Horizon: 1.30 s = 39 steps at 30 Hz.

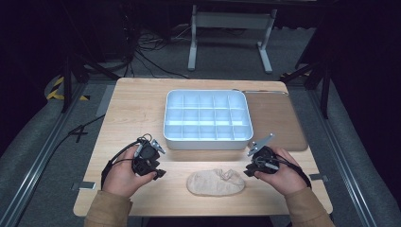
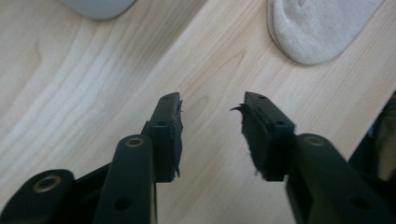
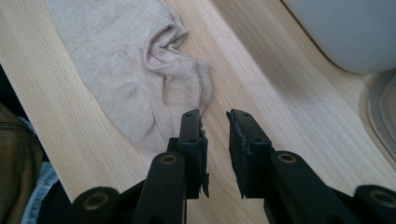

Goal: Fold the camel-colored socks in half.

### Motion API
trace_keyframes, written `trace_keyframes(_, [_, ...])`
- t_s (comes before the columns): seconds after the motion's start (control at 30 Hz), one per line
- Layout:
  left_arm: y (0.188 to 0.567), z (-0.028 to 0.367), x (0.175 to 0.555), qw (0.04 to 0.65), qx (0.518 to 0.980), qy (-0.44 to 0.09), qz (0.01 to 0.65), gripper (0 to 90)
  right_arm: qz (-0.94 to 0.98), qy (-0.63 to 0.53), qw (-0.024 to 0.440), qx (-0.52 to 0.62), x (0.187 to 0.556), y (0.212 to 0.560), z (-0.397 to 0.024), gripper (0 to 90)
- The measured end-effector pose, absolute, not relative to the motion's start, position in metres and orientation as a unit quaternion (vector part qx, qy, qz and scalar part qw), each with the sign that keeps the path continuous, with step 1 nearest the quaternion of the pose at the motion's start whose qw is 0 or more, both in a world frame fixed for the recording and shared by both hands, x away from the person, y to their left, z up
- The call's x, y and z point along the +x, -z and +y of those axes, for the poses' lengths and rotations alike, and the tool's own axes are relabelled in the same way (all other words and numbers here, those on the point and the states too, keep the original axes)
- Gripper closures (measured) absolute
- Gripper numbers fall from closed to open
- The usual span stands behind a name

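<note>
- A beige, flattened fabric sock (image 1: 216,182) lies on the light wooden table (image 1: 132,109) close to its near edge, about midway along it, between the two hands.
- The left hand (image 1: 124,176) comes in from the near edge, palm curled round the black left gripper (image 2: 211,122), which sits left of the sock and well apart from it; the jaws are spread with bare wood between them.
- The right hand (image 1: 279,174) mirrors it, holding the black right gripper (image 3: 214,125) just beside the sock's right end; its jaws stand a narrow gap apart, pinching nothing, the tips at the sock's ribbed opening.
- A white plastic tray with many compartments (image 1: 208,116) sits at the table's middle, beyond both grippers.
- A brown mat (image 1: 279,118) lies toward the right edge.
</note>
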State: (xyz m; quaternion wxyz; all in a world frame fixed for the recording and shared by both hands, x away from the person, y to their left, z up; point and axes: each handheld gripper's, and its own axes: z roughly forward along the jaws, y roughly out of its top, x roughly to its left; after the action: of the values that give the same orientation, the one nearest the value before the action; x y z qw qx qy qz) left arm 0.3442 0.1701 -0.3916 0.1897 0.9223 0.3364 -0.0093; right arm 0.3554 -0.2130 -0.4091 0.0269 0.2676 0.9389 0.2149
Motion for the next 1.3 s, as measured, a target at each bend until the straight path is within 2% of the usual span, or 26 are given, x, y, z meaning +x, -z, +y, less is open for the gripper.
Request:
trace_keyframes(0.47, [0.379,0.148,0.34,0.226,0.923,0.009,0.31,57.6,0.935,-0.228,0.023,0.271,0.349,0.408,-0.215,77.1])
trace_keyframes(0.63, [0.38,0.134,0.342,0.231,0.926,0.023,0.297,58.2,0.929,-0.237,0.022,0.284,0.345,0.409,-0.221,83.0])
trace_keyframes(0.8, [0.388,0.115,0.343,0.217,0.931,0.036,0.29,57.4,0.924,-0.247,0.018,0.291,0.342,0.409,-0.223,88.7])
trace_keyframes(1.3, [0.418,0.086,0.348,0.183,0.939,0.056,0.285,55.5,0.931,-0.242,-0.019,0.271,0.335,0.43,-0.203,89.4])
